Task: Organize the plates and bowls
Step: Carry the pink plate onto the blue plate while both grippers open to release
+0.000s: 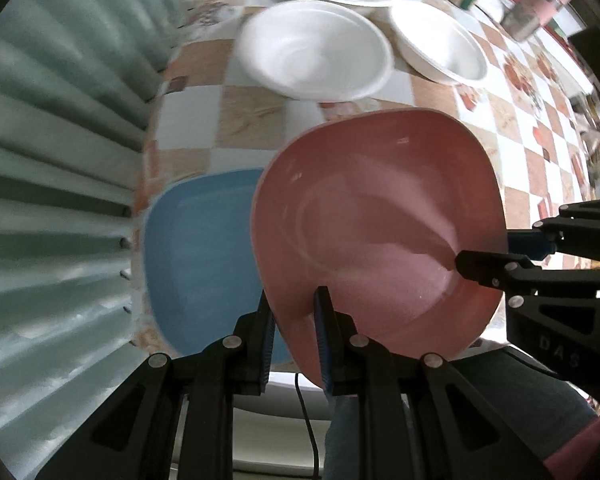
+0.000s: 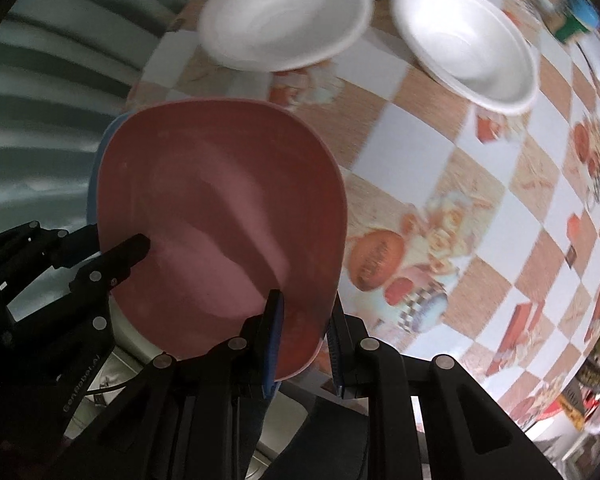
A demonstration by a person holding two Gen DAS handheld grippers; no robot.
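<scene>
Over the checkered table (image 1: 252, 120) I count three white bowls (image 1: 316, 52), one blue plate (image 1: 196, 248) and one pink plate (image 1: 376, 232); my left gripper (image 1: 294, 344) and right gripper (image 2: 306, 344) both pinch its rim.

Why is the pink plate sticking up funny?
Both grippers, left and right, pinch the pink plate by its rim, tilting it above the blue plate. Nothing looks spilled or broken.

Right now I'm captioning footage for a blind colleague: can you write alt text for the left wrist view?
A pink plate is clamped by its near rim in the left hand-held gripper, while the right hand-held gripper pinches its right rim. A blue plate lies on the checkered tablecloth beside it, with three white bowls beyond.
</scene>
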